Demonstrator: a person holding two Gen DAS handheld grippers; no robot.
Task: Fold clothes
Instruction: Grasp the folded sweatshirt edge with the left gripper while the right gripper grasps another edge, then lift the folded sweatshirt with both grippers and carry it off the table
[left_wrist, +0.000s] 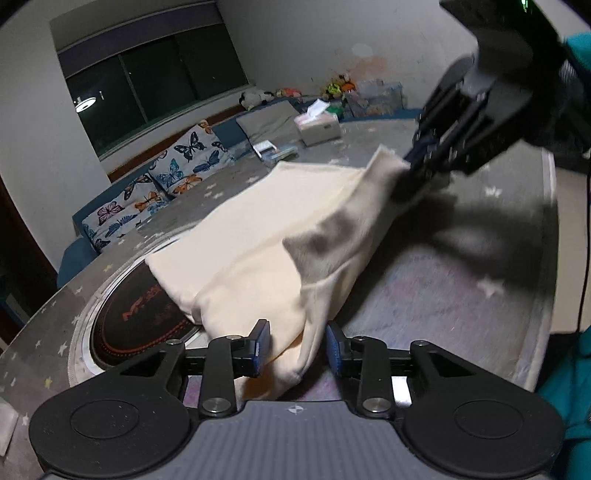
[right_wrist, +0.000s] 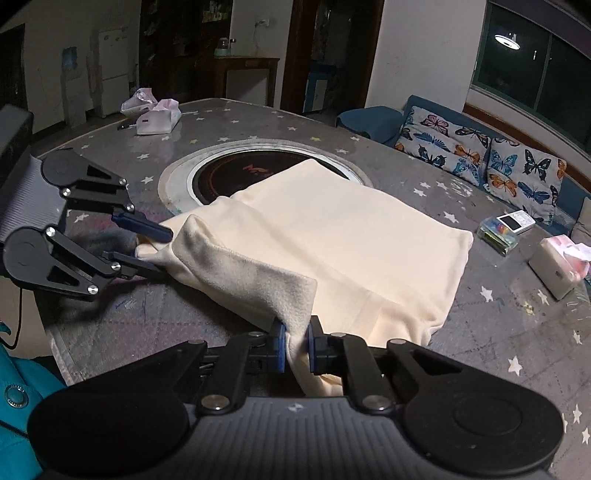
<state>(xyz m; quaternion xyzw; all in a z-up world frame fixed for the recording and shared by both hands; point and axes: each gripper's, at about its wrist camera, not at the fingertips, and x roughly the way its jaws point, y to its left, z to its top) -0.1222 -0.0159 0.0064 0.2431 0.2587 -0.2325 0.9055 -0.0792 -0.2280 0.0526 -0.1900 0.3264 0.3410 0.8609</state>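
Soft, limp cream garment (right_wrist: 332, 236) lies on the star-print table (right_wrist: 498, 332), its near hem pinched by the right gripper (right_wrist: 295, 347) at six o'clock, while the left gripper (left_wrist: 297, 347) straddles cloth, jaws parted.

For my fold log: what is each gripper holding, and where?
Both hold the cream garment: right gripper pinches its near corner; left gripper straddles another corner, grip unclear.
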